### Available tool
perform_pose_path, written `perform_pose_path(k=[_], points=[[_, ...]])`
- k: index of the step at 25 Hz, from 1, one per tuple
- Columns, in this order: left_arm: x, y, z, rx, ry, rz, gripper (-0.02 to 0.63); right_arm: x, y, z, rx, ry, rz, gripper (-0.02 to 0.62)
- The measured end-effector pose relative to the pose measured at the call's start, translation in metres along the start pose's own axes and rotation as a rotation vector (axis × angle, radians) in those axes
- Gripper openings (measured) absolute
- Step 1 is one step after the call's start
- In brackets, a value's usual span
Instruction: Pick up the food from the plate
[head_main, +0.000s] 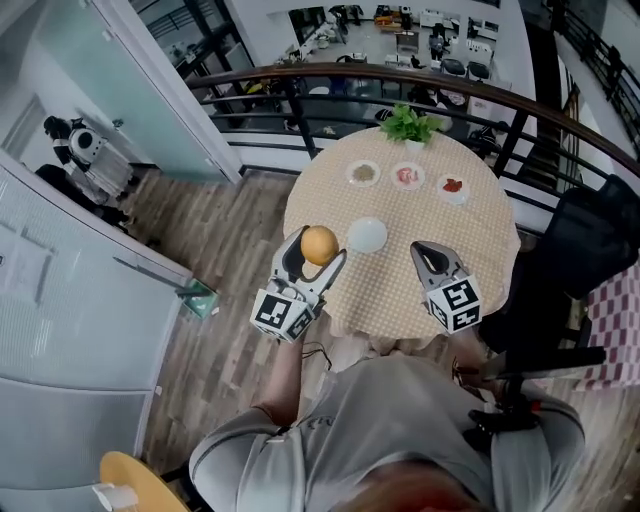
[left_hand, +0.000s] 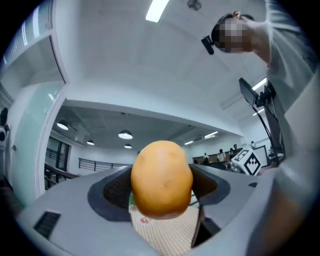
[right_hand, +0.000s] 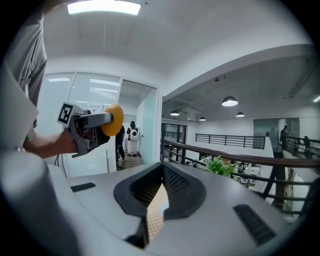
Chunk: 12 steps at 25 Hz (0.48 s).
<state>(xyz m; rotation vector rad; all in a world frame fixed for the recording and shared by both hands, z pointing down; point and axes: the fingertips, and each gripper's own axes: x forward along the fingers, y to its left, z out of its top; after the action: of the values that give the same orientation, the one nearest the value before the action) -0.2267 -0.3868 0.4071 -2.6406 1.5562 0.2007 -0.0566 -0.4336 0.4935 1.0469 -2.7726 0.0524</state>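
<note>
My left gripper (head_main: 318, 247) is shut on an orange-yellow round food item (head_main: 319, 244), held up above the table's near left edge; the same food item (left_hand: 161, 178) fills the space between the jaws in the left gripper view. An empty white plate (head_main: 367, 236) lies on the round checked table (head_main: 480, 225) just right of it. My right gripper (head_main: 425, 253) hovers over the table's near side, jaws closed to a narrow slit with nothing in them; its tips (right_hand: 159, 186) meet at the top. From the right gripper view the left gripper (right_hand: 89, 126) with the food item (right_hand: 113, 120) shows at left.
Three small plates with food (head_main: 363, 173), (head_main: 407, 177), (head_main: 453, 187) sit at the table's far side, behind them a green plant (head_main: 408, 124). A curved dark railing (head_main: 400, 75) runs beyond. A dark chair (head_main: 585, 250) stands right of the table. White cabinets (head_main: 60, 330) are on the left.
</note>
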Motion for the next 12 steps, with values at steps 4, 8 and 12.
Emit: perform_pose_path(k=[4,8,12], points=[[-0.019,-0.003,0.044,-0.017,-0.153,0.12,0.364,-0.01,-0.004,0.025,0.097,-0.085,0.004,0.014],[-0.007,-0.009,0.04,-0.001,-0.121,0.06,0.365,-0.014,-0.001,0.043,0.077,-0.132,0.002,0.014],[-0.001,-0.014,0.039,0.013,-0.085,0.035,0.365,-0.014,-0.004,0.054,0.054,-0.129,0.004,0.014]])
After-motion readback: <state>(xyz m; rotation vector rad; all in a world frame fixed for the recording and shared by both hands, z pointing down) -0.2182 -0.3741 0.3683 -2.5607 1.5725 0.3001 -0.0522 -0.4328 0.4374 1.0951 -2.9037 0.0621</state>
